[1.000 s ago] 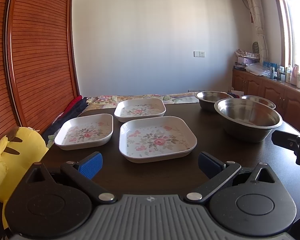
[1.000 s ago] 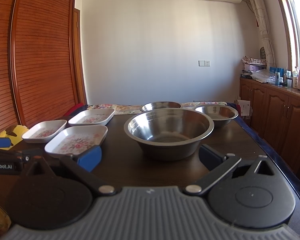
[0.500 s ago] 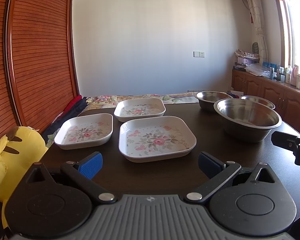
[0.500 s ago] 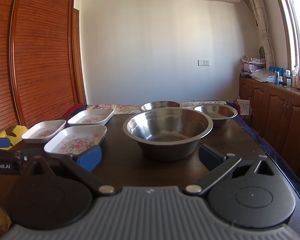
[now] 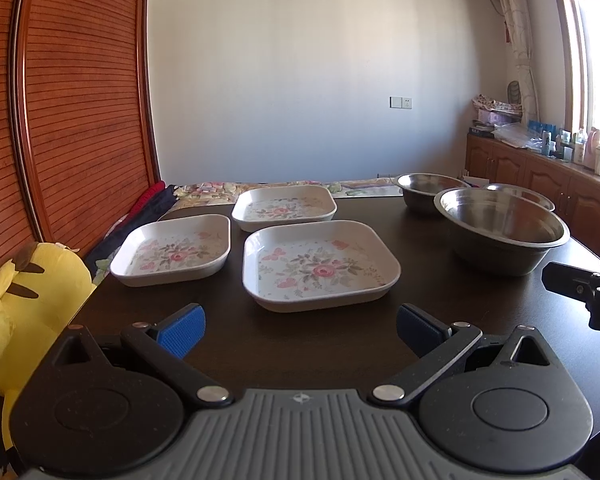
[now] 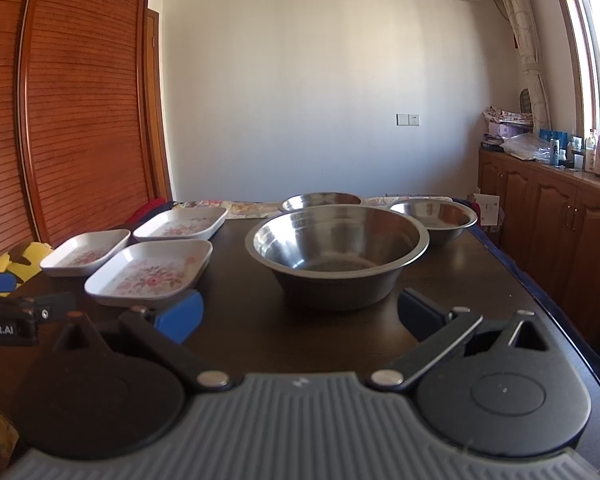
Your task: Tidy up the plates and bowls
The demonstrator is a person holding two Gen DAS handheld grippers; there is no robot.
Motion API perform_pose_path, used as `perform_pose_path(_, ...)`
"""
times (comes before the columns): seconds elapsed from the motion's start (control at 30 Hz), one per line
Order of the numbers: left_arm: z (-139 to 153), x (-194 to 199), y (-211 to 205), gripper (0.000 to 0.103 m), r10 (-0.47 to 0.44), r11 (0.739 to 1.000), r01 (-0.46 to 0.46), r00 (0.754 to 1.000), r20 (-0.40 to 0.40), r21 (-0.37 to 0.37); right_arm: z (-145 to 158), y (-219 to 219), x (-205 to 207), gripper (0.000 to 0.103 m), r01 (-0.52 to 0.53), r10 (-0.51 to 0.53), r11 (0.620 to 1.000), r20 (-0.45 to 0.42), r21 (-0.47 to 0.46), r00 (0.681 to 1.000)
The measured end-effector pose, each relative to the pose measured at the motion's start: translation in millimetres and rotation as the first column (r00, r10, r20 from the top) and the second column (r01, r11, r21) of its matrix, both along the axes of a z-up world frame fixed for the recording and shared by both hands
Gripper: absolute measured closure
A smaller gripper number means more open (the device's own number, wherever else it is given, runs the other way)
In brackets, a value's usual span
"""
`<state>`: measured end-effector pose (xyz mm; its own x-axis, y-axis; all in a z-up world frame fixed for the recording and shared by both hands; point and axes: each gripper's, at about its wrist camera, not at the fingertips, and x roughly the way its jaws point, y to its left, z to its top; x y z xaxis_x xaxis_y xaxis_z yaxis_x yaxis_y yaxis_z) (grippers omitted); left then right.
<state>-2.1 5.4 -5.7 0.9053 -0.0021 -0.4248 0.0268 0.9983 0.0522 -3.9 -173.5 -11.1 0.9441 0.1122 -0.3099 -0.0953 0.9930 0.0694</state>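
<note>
Three square white plates with flower prints lie on the dark table: a near one (image 5: 320,266), one to its left (image 5: 174,249) and a far one (image 5: 286,208). A large steel bowl (image 5: 500,230) stands to the right, with two smaller steel bowls (image 5: 428,190) (image 5: 520,196) behind it. My left gripper (image 5: 300,330) is open, just short of the near plate. My right gripper (image 6: 300,316) is open too, facing the large bowl (image 6: 336,248). Nothing is between either pair of fingers.
A yellow plush toy (image 5: 16,300) sits at the table's left edge. Folded cloth (image 5: 216,190) lies past the far edge. A slatted wooden door (image 5: 68,120) is on the left, and wooden cabinets (image 6: 548,224) with bottles run along the right wall.
Both views have shifted only slightly; the plates and bowls have not moved, and both grippers stay open.
</note>
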Motion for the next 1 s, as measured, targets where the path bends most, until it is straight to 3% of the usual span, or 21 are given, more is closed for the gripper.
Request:
perform_pose_path(0.47,8.3,22.8,38.8,0.001,0.048,0.999,-0.048,0.999,0.006,0.008,16.4,29.9,19.7,0.0,-0.179,0.178,0.984,-0.008,-0.014,0.984)
perform_pose_path(0.9,10.4,56.1,62.2,0.003,-0.027,1.0,0.026,0.999,-0.035,-0.014,21.4,56.5,54.0,0.001,-0.335,0.334,0.942,-0.079,-0.006,0.939)
perform_pose_path(1.0,9.3,63.1,65.9,0.005,-0.044,0.999,0.043,0.998,-0.043,-0.024,21.3,63.9,62.2,0.01,-0.365,0.363,0.931,-0.101,-0.006,0.926)
